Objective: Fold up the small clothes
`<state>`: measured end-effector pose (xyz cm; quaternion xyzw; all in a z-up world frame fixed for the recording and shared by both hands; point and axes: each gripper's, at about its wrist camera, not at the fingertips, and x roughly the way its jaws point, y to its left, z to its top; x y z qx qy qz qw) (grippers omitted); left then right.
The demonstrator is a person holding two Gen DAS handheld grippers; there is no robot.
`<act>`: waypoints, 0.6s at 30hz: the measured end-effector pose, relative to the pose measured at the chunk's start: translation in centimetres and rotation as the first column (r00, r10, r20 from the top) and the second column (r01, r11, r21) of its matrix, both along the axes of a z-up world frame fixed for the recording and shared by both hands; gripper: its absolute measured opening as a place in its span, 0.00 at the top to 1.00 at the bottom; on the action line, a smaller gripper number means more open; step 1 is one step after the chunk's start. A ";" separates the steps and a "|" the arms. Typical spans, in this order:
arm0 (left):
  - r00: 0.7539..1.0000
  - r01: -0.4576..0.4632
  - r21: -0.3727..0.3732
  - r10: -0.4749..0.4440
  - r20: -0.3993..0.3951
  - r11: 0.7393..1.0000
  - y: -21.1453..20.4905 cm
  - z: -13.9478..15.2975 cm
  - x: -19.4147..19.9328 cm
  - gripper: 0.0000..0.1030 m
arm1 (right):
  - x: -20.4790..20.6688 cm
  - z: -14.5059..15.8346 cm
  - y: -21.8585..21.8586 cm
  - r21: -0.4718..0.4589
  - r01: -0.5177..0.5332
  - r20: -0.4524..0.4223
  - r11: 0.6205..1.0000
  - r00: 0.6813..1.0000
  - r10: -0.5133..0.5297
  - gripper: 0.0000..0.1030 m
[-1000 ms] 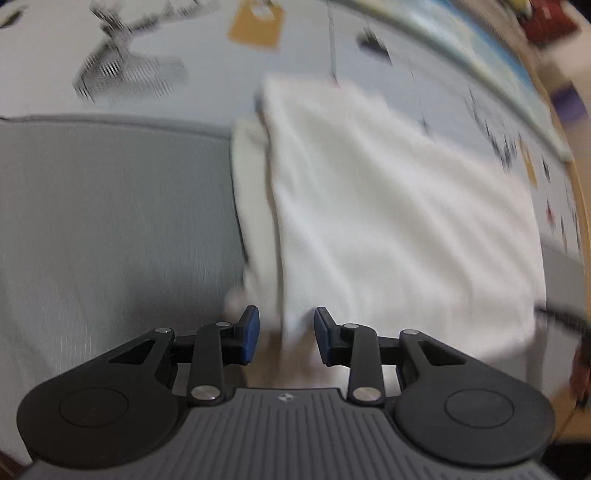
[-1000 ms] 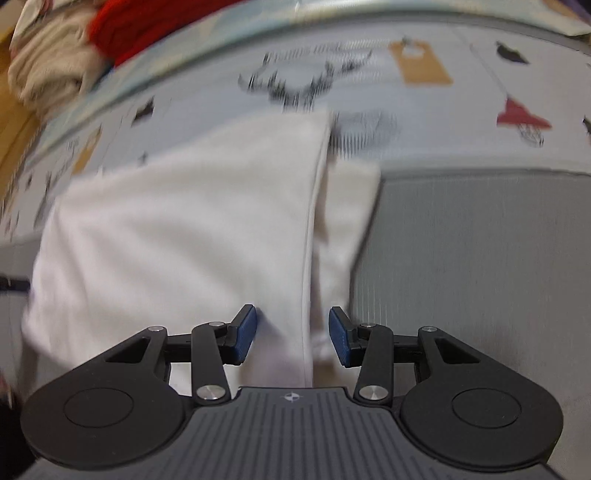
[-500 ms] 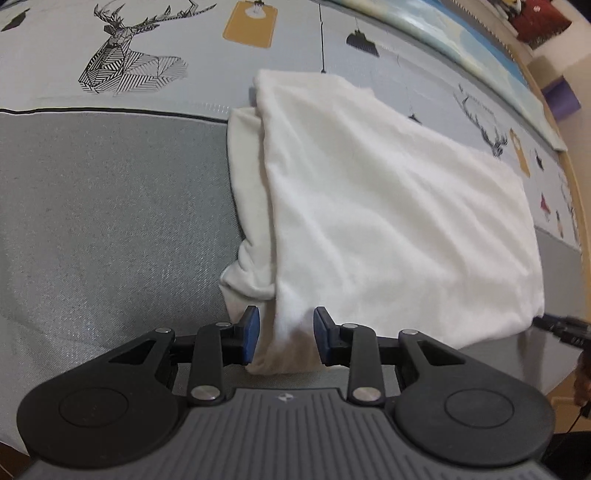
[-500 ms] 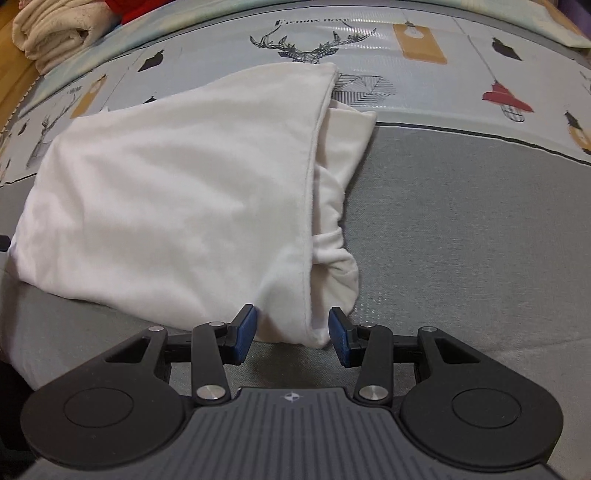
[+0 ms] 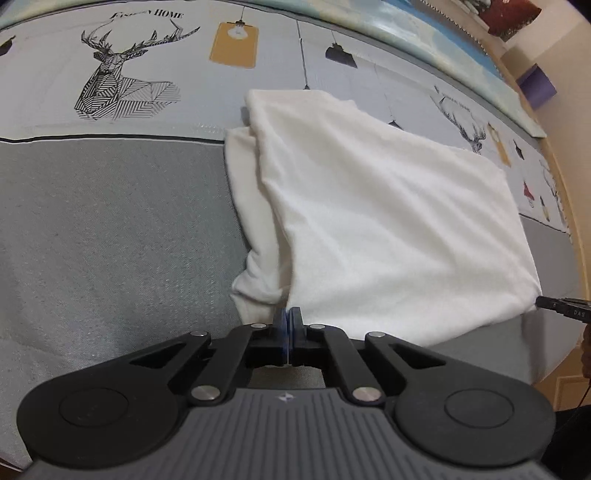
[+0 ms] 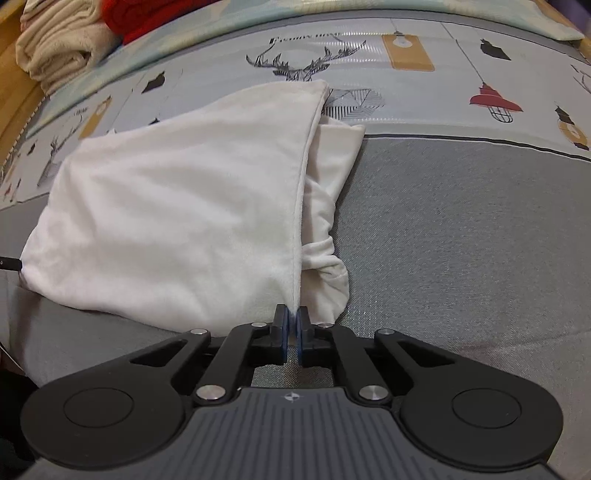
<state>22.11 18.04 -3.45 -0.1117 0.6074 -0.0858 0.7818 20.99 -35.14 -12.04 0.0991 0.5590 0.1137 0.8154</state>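
Note:
A white garment (image 5: 388, 218), folded over on itself, lies on the bed's grey and printed sheet (image 5: 110, 229). My left gripper (image 5: 288, 320) grips its near left corner: the blue pads meet with the cloth's edge pinched between them as the jaws finish closing. In the right wrist view the same garment (image 6: 177, 206) shows a hemmed fold, and that hem runs down into my right gripper (image 6: 292, 318), which is closing tight on it at the near right corner. A bunched sleeve (image 6: 325, 258) sticks out beside the hem. The other gripper's tip (image 5: 557, 304) touches the garment's far corner.
Folded beige towels (image 6: 55, 44) and a red cloth (image 6: 140, 14) are stacked at the bed's far left corner. A wooden bed frame (image 5: 569, 206) runs along the right side. The grey sheet (image 6: 461, 240) stretches to the right of the garment.
Both grippers went from open, straddling the garment's near corners, to shut on the fabric. The views have steadied, and the garment lies much as before.

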 end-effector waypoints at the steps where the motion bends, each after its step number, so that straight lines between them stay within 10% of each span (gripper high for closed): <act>1: 1.000 0.017 0.025 -0.017 -0.018 1.000 -0.3 -0.4 0.0 1.00 | 0.0 -0.3 -0.1 -0.013 0.008 -0.024 1.000 1.000 -0.009 0.97; 6: 0.991 0.105 0.175 -0.088 -0.100 0.979 -1.1 -2.2 -0.3 1.00 | -0.1 -1.7 0.7 -0.118 -0.036 -0.103 0.992 0.994 0.023 1.00; 14: 0.990 0.066 0.067 -0.073 0.119 0.996 -0.9 1.3 0.0 0.99 | 0.0 1.8 -1.3 -0.053 0.061 0.104 0.997 0.993 -0.056 0.96; 18: 0.977 0.168 0.136 -0.183 0.105 0.976 -3.7 0.4 0.2 0.96 | 0.0 1.4 1.9 -0.075 -0.095 0.148 0.993 0.983 0.105 0.74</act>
